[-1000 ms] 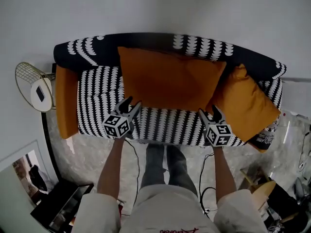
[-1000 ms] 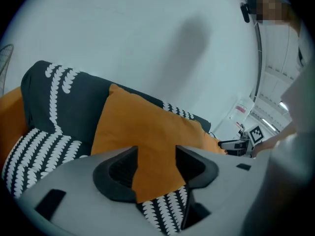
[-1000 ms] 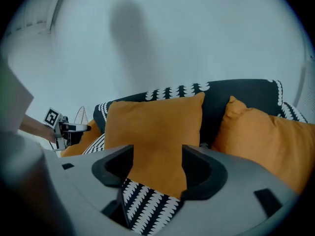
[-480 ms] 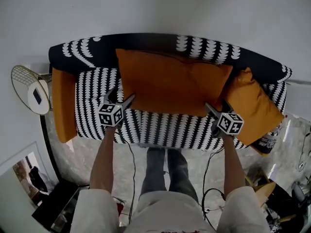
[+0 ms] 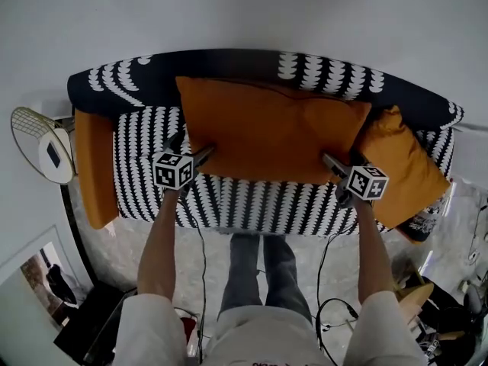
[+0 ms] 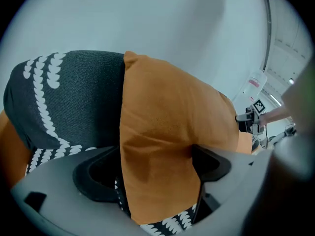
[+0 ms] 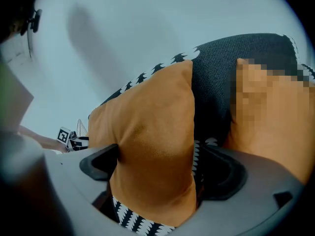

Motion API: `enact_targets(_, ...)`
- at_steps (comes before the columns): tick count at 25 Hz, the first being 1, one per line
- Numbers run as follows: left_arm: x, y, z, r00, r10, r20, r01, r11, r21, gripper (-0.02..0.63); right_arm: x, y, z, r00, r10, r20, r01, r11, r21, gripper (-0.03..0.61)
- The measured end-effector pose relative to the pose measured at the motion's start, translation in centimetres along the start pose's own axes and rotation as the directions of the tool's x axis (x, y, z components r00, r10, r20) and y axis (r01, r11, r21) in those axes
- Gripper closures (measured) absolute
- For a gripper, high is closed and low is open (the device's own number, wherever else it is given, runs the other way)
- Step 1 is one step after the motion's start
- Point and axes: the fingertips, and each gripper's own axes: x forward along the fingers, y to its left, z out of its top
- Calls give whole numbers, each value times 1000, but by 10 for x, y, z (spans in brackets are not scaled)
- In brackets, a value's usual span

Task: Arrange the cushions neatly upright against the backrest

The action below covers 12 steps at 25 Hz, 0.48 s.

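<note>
Flanking cushion (image 5: 271, 132), hand-held grippers (image 5: 192, 145) (image 5: 338, 162) astride its lower corners

Big orange cushion (image 5: 271, 132) fills centre frame, long and rectangular, leaning against the dark patterned backrest (image 5: 229, 65) with its lower edge on the striped seat. At right, a smaller orange cushion (image 5: 400, 170) sits tilted diagonally, touching its corner. A third orange cushion (image 5: 93, 166) lies lengthwise at the sofa's left end.

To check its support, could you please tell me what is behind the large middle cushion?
Behind the large orange cushion stands the sofa's dark patterned backrest, visible above and beside it. The stretch it covers is hidden.
</note>
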Motion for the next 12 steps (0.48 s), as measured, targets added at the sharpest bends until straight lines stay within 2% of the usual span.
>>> enact_targets(4, 13, 3, -1, 999, -26, -25, 25, 999, -43, 175, 7, 0, 1, 1000, 11, -11, -11, 1000, -26, 92)
enact_targets(8, 17, 1, 0, 998, -40, -42, 38, 999, -34, 178, 11, 1, 2, 1000, 9, -12, -9, 999, -37, 95)
enact_targets(10, 16, -2, -1, 998, -43, -38, 42, 999, -29, 219, 12, 4, 2, 1000, 13, -8, -13, 999, -44, 106)
enact_targets(12, 14, -6, -1, 998, -43, -37, 43, 999, -18, 280, 11, 9, 3, 1000, 18, -15, -19, 998, -57, 161)
